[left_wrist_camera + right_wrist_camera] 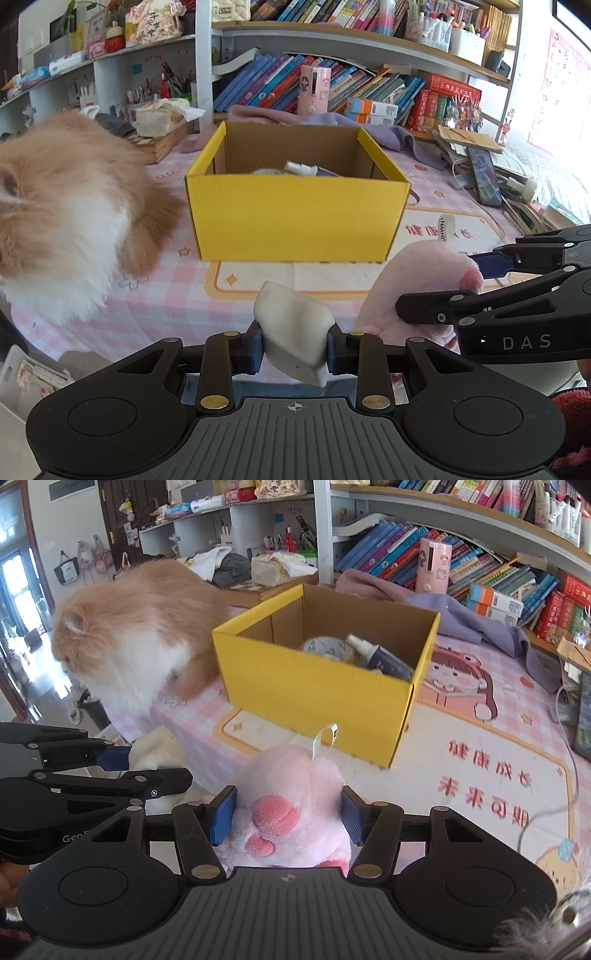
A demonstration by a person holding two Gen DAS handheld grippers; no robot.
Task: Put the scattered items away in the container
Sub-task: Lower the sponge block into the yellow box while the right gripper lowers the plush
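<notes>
Both look light and squishy: left gripper [294, 349] is clamped on a soft white lump [291, 328], right gripper [288, 818] hugs the pink plush toy [291, 805] mid-body, so neither should slip heading to the yellow box [314, 686].

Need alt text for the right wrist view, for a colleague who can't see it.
The right gripper is shut on a pink plush toy above a pink checked table mat. Ahead stands an open yellow box holding a tape roll and spray bottle; a fluffy orange-and-white cat sits beside it.
</notes>
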